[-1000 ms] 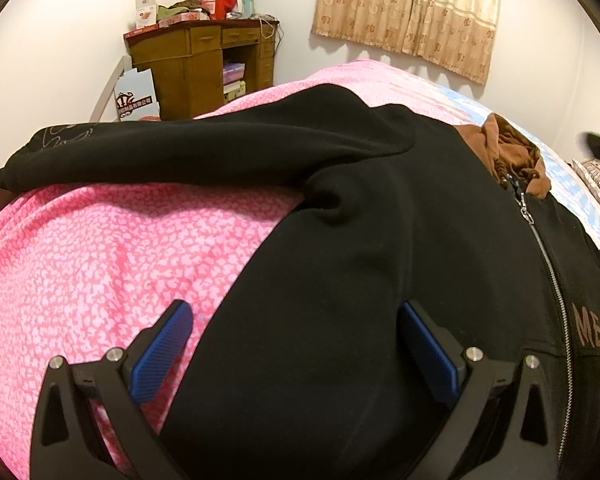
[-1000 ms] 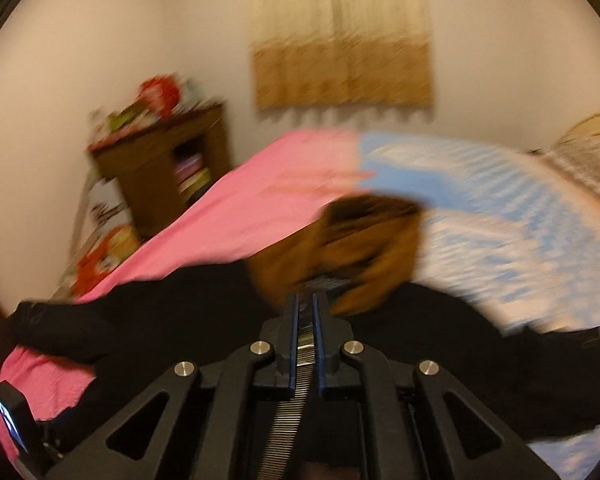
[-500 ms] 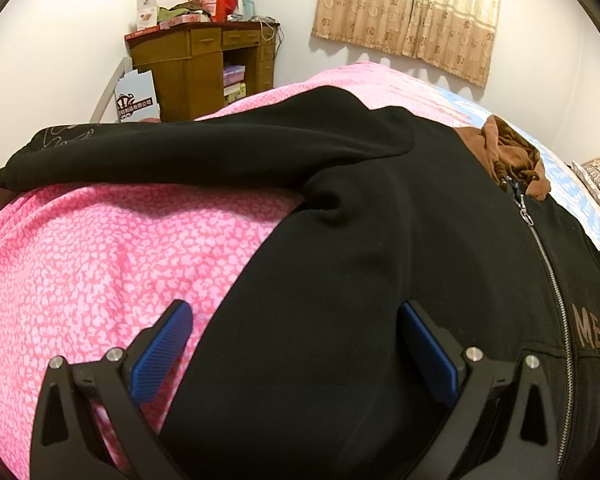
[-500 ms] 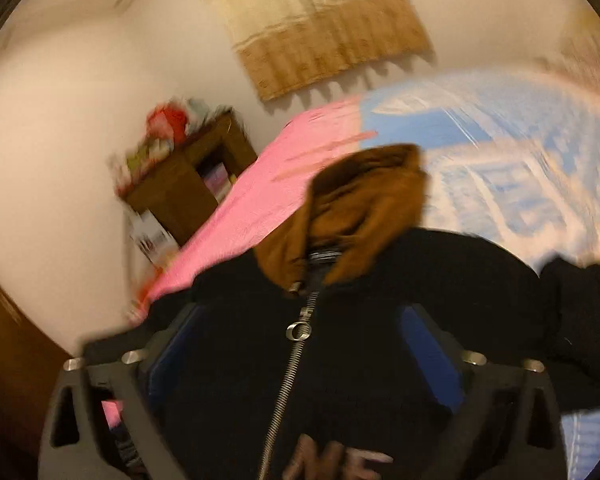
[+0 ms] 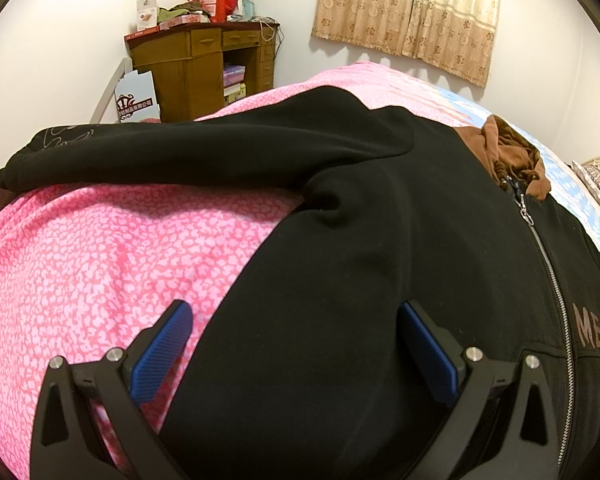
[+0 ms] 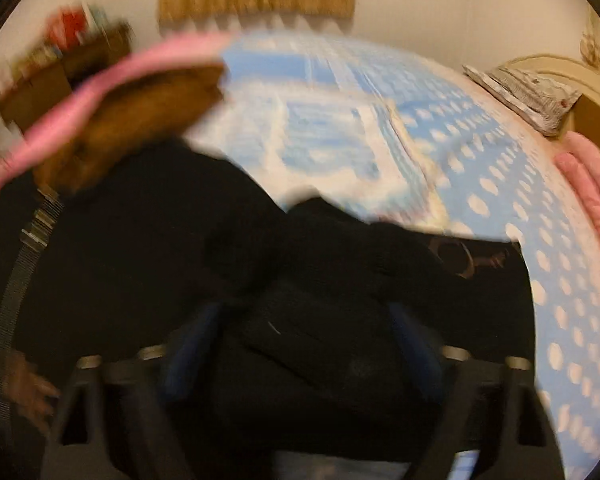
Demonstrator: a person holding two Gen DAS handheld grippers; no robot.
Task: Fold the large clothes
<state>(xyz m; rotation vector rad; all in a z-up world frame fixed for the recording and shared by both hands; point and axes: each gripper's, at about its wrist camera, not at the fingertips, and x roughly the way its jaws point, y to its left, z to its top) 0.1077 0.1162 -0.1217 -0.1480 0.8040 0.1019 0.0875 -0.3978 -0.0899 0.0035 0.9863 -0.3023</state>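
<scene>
A black zip-up hooded jacket (image 5: 380, 240) lies front-up on the bed, with a brown hood lining (image 5: 508, 152) and a silver zipper (image 5: 548, 264). Its one sleeve (image 5: 180, 152) stretches out to the left over the pink bedspread. My left gripper (image 5: 292, 328) stands open and low over the jacket's side edge, one finger above the pink cover, the other above black cloth. In the blurred right wrist view my right gripper (image 6: 300, 340) hangs over the bunched other sleeve (image 6: 420, 264). Its jaws are closing, still apart, with black fabric between them.
The pink bedspread (image 5: 100, 260) covers the left of the bed, a blue dotted sheet (image 6: 500, 184) the right. A cluttered wooden desk (image 5: 204, 64) stands in the far corner under curtains (image 5: 412, 12). A pillow (image 6: 528, 92) lies by the headboard at right.
The right gripper was shut near the hood, opened wide, then swung right and down over the other sleeve with its jaws narrower. The left gripper and the jacket's body have not moved.
</scene>
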